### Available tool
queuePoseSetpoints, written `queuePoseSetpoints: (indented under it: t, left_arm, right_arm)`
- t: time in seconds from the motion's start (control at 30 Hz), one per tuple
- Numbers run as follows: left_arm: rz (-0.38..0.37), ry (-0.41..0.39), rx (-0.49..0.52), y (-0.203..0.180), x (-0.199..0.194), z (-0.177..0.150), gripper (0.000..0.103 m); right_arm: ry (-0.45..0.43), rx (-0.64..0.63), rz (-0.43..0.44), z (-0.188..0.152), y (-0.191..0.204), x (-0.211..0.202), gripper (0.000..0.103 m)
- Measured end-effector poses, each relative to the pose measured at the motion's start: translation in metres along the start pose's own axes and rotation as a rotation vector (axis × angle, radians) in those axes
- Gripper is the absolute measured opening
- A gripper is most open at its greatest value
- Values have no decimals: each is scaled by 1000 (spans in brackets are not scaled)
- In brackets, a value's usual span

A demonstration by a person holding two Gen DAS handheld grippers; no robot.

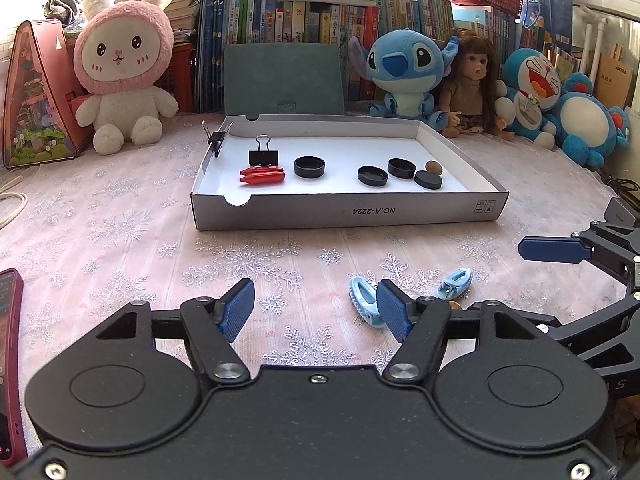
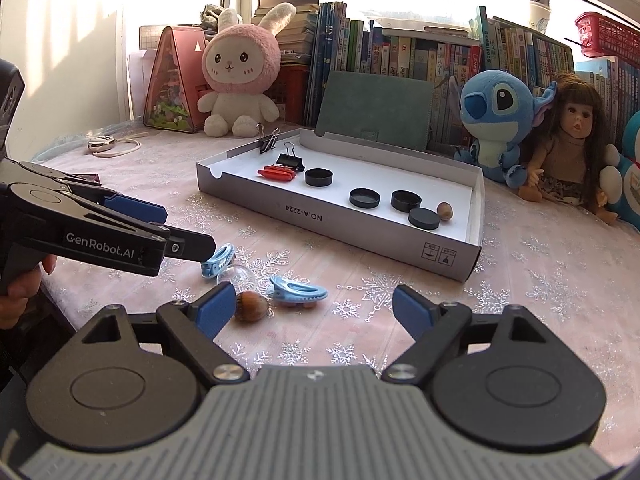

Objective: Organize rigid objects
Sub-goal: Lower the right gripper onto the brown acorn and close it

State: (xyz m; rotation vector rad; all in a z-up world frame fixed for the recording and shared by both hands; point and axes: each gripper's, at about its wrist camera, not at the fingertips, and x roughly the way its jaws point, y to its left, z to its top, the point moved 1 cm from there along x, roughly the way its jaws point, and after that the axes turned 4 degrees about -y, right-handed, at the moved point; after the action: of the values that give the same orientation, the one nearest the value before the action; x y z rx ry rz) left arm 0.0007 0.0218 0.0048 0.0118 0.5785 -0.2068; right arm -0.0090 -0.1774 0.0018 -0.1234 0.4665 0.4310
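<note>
1. Left hand-held gripper (image 1: 316, 312) hovers low over the desk (image 1: 120, 248), blue pads spread wide with nothing between them
2. Right hand-held gripper (image 2: 314, 312) is also spread apart and carries nothing, sitting just above the snowflake cloth
3. Loose on the desk in front of the grippers: two light blue clips, one (image 2: 298, 291) lying flat, the other (image 2: 218, 259) right at the tip of the left gripper as seen from the right wrist; contact there is hard to judge
4. A brown nut (image 2: 251, 306) rests just beside the right gripper's left pad (image 2: 218, 306), with a clear dome-shaped piece (image 2: 237, 276) close behind it
5. The shallow white box (image 1: 344, 214) sits further back, open on top
6. Inside it, left end: a red clip (image 1: 263, 176) with a black binder clip (image 1: 263, 156) just behind; another binder clip (image 1: 218, 138) grips the left wall
7. Middle to right: four black round caps (image 1: 309, 167), and a second nut (image 1: 433, 167) near the right wall
8. Plush rabbit (image 1: 124, 68) and blue plush (image 1: 404, 72) line the back, in front of the books
</note>
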Motion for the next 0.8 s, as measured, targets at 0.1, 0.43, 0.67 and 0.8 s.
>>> queuePoseSetpoints:
  t: [0.1, 0.43, 0.67, 0.8]
  left_arm:
    - [-4, 4, 2, 0, 0, -1, 57]
    - [-31, 8, -1, -1, -10, -4, 51]
    - [-12, 2, 18, -2, -12, -4, 50]
    - [-9, 2, -3, 1, -12, -3, 50]
  right_arm:
    - [0, -13, 2, -1, 3, 1, 85]
    - [6, -13, 10, -2, 5, 3, 73]
    - [10, -2, 83, -4, 12, -1, 52]
    - [12, -27, 111, -5, 23, 0, 50]
